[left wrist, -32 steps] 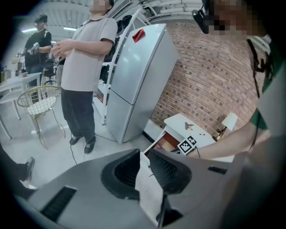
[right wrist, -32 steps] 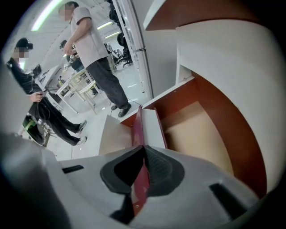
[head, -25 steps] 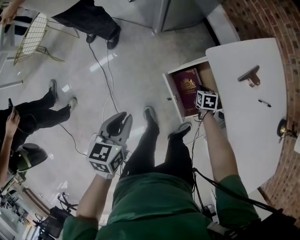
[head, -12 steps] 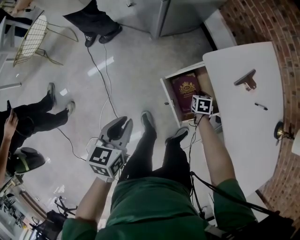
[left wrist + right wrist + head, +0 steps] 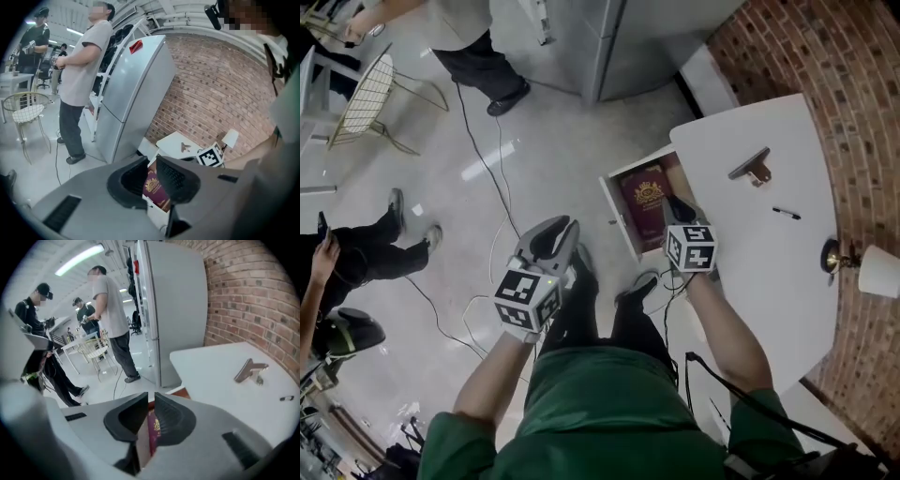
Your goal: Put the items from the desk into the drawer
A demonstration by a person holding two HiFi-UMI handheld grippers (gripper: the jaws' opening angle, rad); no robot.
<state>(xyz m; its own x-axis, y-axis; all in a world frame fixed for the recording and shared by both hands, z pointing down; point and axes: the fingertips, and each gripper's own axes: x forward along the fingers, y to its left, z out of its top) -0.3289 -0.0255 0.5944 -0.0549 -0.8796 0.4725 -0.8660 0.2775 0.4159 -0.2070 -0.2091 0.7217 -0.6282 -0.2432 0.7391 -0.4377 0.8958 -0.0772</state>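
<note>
R tongs (image 5: 677,212) up from drawer (image 5: 616,217), closing, empty.

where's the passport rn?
Head view, right of centre: the passport lies inside the open drawer that sticks out of the white desk's left edge.

You are standing with the counter (image 5: 769,272) on your right. The drawer (image 5: 616,208) is sticking out of its left side, and a booklet (image 5: 646,202) is lying inside. A clip (image 5: 750,167) is lying on the counter, with a pen (image 5: 787,213) sitting nearer you. A lamp (image 5: 867,269) is standing at the right edge, by the brick wall (image 5: 825,56).
</note>
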